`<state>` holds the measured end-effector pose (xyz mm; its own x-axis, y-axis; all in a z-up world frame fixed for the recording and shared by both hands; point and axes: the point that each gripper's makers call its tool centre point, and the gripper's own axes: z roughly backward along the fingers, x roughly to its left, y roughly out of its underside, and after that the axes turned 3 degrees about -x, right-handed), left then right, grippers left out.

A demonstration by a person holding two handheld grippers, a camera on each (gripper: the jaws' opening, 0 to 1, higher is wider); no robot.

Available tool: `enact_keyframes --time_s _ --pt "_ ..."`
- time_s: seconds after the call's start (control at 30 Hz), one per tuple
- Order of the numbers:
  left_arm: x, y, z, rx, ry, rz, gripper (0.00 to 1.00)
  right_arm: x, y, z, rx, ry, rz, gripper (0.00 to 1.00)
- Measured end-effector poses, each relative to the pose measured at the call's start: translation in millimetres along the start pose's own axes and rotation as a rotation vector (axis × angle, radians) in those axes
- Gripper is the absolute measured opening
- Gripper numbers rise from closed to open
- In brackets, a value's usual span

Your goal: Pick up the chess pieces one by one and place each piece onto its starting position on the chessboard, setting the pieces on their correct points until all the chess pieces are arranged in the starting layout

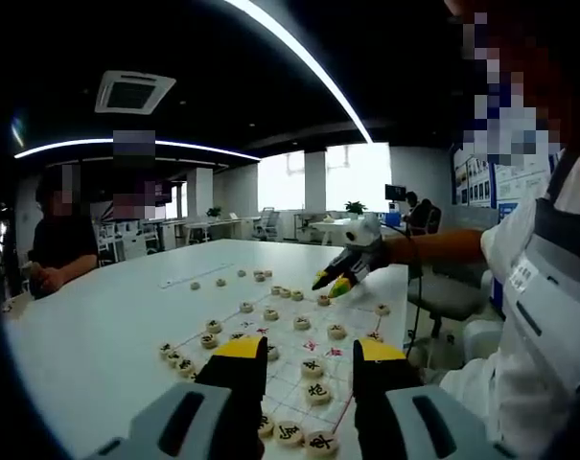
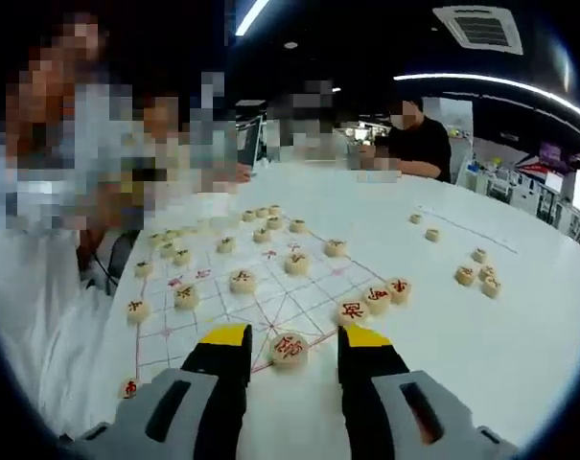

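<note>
The white table is the largest surface, broad, smooth and faintly glossy, and on it lies the chessboard, a thin pale sheet printed with fine red lines and a diagonal cross in the palace near the right gripper. Scattered over the board and beyond its edge are the chess pieces, small flat round discs that look like pale wood, each stamped on top with a red or dark character; several loose ones sit off the board on the bare table. The right gripper hovers low at the board's near edge, its black jaws with yellow tips spread wide and holding nothing, with one red-marked piece lying on the board between them, seemingly on the palace's back point. In my judgement the step is either settling or taking this disc: the jaws should come straight down, square to its rim, and close gently, since a low smooth disc will slide or flip if pinched off-centre. The left gripper hangs above the opposite end of the board, jaws likewise apart and empty, with dark-marked pieces lying below and between them. In the left gripper view the right gripper reaches over the far rows from the person's arm.
</note>
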<state>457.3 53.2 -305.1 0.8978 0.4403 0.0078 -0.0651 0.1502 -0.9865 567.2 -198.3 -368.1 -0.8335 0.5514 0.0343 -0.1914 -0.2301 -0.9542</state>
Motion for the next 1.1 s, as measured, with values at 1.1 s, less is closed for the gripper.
enact_keyframes --time_s 1.1 --pt "3.3 -0.4 0.8 -0.009 -0.013 0.006 0.37 -183.0 6.1 -12.3 0.049 0.572 -0.13 0.44"
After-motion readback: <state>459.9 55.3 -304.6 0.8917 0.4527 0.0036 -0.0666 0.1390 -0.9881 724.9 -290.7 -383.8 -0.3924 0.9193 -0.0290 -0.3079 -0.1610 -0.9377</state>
